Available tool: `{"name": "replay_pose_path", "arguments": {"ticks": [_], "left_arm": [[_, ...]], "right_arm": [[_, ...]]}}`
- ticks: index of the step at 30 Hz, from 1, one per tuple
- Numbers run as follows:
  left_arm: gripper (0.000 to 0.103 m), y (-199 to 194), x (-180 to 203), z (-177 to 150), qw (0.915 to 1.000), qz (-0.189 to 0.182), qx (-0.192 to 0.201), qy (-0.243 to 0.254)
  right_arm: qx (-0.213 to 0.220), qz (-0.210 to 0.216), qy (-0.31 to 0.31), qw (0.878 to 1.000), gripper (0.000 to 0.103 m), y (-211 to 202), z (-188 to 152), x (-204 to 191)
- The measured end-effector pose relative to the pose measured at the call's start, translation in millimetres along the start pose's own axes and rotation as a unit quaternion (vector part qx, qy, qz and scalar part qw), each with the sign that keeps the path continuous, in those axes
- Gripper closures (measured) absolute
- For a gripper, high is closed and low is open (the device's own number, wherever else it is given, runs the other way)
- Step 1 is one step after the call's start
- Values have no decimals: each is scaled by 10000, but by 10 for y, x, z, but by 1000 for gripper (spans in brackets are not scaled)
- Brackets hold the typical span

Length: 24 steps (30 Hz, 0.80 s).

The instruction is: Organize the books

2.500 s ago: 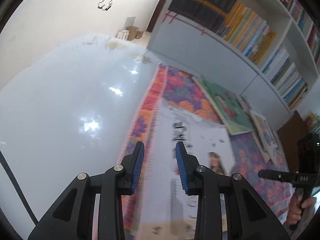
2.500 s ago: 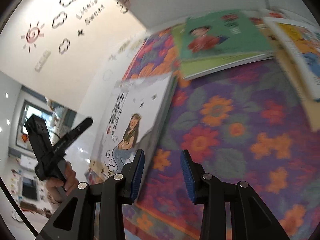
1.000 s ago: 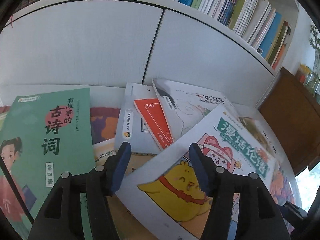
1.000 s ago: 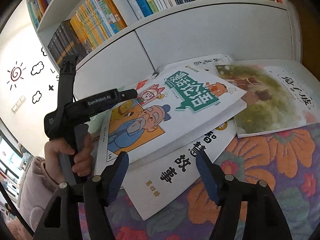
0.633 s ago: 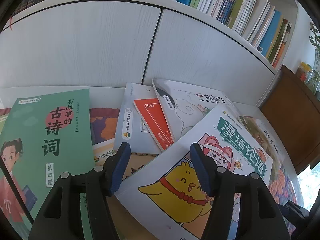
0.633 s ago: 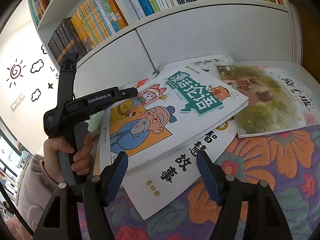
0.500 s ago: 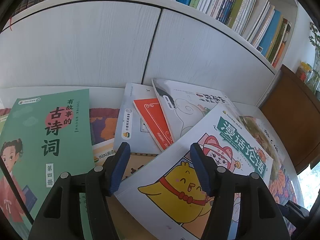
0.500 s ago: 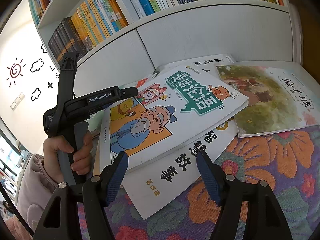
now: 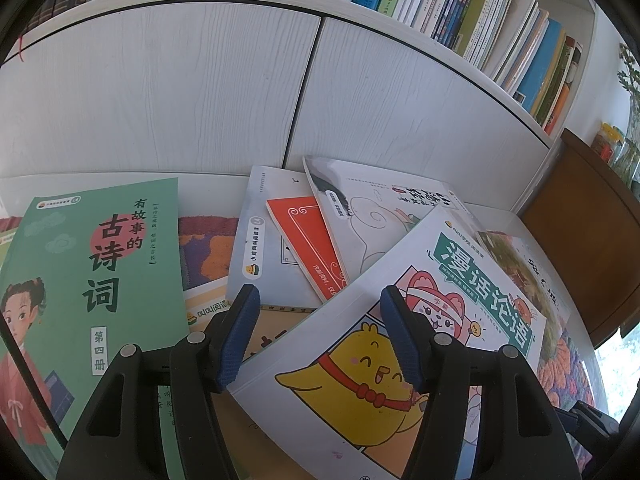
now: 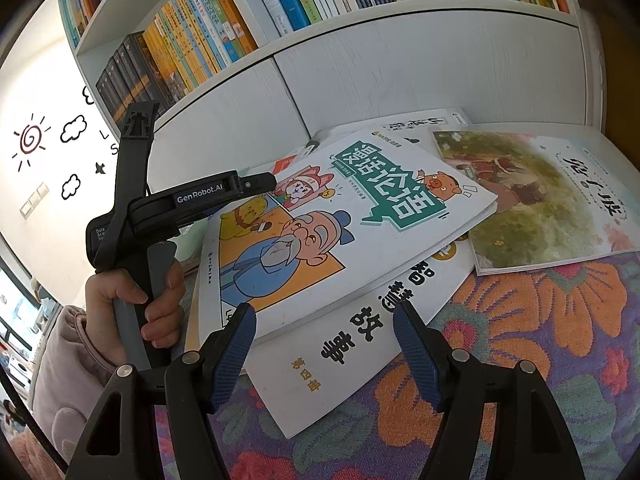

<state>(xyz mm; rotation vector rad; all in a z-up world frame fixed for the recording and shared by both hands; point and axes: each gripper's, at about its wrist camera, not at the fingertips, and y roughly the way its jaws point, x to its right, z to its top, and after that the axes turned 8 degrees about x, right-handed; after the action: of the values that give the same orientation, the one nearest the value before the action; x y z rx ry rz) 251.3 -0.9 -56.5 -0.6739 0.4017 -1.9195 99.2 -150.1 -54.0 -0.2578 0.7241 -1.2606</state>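
Note:
Several books lie in a loose pile on a floral rug (image 10: 540, 320) before a white cabinet. My left gripper (image 9: 318, 304) hovers open over the near corner of a white comic book (image 9: 400, 340) with a yellow chick; nothing is between its pads. A green poetry book (image 9: 92, 264) lies to its left, a red booklet (image 9: 308, 240) and a sketch-cover book (image 9: 368, 208) beyond. My right gripper (image 10: 324, 316) stands open above a white book with black characters (image 10: 360, 328), which lies under the comic book (image 10: 340, 220). A landscape picture book (image 10: 540, 200) lies at the right.
White cabinet doors (image 9: 200, 88) rise right behind the pile, with packed bookshelves (image 10: 240, 20) above them. A brown wooden cabinet (image 9: 580, 232) stands at the right. A hand (image 10: 120, 292) in a pink sleeve holds the left gripper's handle at the pile's left.
Since the earliest frames both grippers have swung from the white floor and the rug's far end to this pile, and their jaws stand wider. Over the last second nothing has moved.

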Motion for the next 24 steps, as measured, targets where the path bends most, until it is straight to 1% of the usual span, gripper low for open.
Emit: {"name": "replay_pose_path", "arguments": {"ticks": [10,13,14,16,17,19,20,21,22,24], "left_arm": [[42,10,12,13,10000,0,-6,3],[42,29,74,11,9999,-54,-41,97],[42,40,112,3,9996,-210,-130,153],[42,62,206,-34,9958,-763,-461,186],[42,41,280,-67,9941,-882,-571,271],[41,-26,461,-119,9935,-626,-646,691],[41,-51,514,-130,9929,-564,-692,786],[41,-79,565,-149,9919,-524,-795,837],[40,-113,601,-186,9902,-573,-990,803],[40,-210,663,-243,9885,-459,-1096,937]], "right_arm": [[-29,-14,-43,10000,33,13,-2,-3],[-44,15,-64,10000,31,25,7,-2],[-44,51,-50,10000,29,26,10,6],[-29,163,57,9998,29,16,25,46],[-24,220,127,9997,29,11,32,72],[17,236,352,9991,28,-12,50,168],[20,286,512,9983,28,-23,57,233],[31,359,704,9969,28,-37,65,305],[36,433,929,9947,28,-51,71,387],[-54,519,1435,9883,29,-61,64,571]]}}
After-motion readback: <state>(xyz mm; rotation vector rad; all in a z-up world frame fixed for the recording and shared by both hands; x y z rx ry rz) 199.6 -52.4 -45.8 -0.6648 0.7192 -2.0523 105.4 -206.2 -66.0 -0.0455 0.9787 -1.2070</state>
